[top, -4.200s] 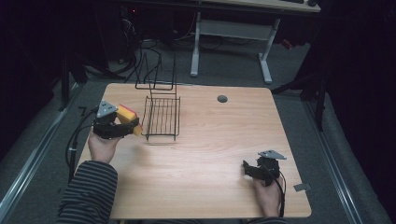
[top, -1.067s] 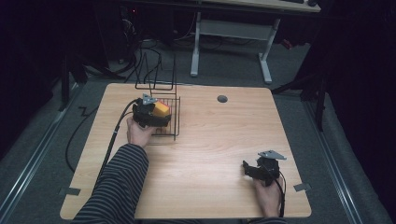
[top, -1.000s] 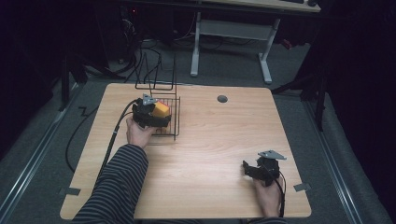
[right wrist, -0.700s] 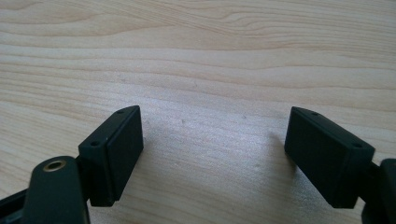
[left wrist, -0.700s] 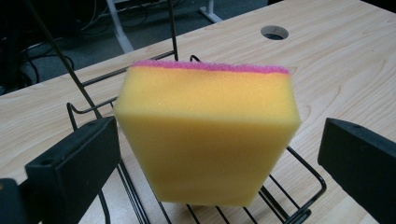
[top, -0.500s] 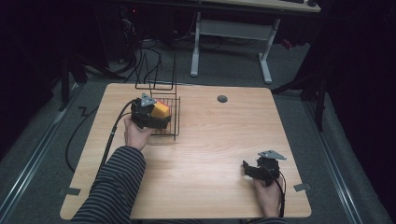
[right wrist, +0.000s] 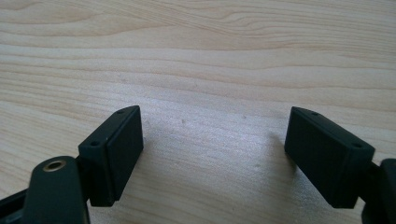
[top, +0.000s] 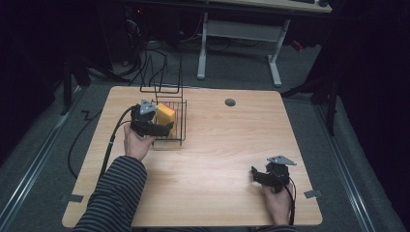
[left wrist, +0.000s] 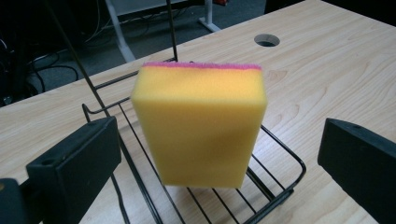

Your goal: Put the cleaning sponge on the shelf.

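Jaws first: on our left gripper (left wrist: 215, 154) they stand wide apart, with clear air between each black pad and the yellow sponge (left wrist: 201, 123), so nothing is grasped. On our right gripper (right wrist: 212, 154) they are spread just as wide over bare wood, down at the near right of the table (top: 217, 159) and well apart from the work.

The sponge stands on edge in the wire rack (left wrist: 275, 196), its lower end on the rack's floor wires and its pink scouring layer (left wrist: 201, 66) on the far face; whether it leans on the wires behind, we cannot tell. In the high view the sponge (top: 166, 116) sits in the rack (top: 180, 126) at the table's far left, just beyond our left gripper (top: 162, 128).

We judge it very light and soft: foam that gives under the pads and springs back, not fragile, and rough enough not to slip. Standing so, a nudge could topple it. If we take it up again, we would close across the two narrow sides at mid-height, gently, so the foam dents and does not fold
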